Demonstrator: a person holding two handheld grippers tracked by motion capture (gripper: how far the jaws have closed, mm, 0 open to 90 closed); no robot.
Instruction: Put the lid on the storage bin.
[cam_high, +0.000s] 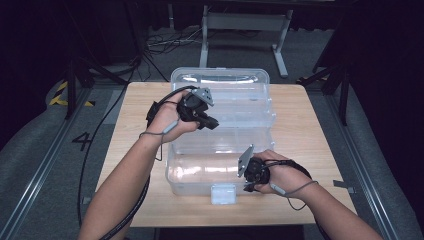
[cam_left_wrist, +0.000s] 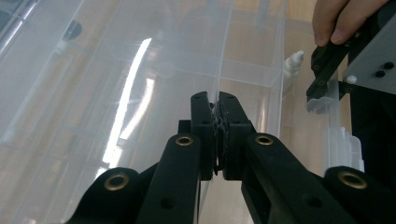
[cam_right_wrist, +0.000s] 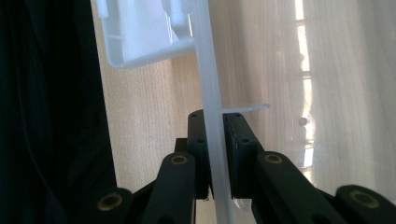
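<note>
I hold the clear plastic storage box (cam_high: 220, 150) steady on the wooden table (cam_high: 300, 125) and keep both pinches square on the thin plastic, so nothing flexes or slips. My left gripper (cam_left_wrist: 218, 100) is pressed together on the lid's edge (cam_left_wrist: 224, 65). My right gripper (cam_right_wrist: 214, 116) pinches the box's front rim (cam_right_wrist: 205, 70) beside the latch (cam_high: 223, 193).

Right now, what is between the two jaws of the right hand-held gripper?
The right gripper view shows the clear rim of the plastic box running up between the jaws of the right hand-held gripper, with both pads pressed against it and no gap.
</note>
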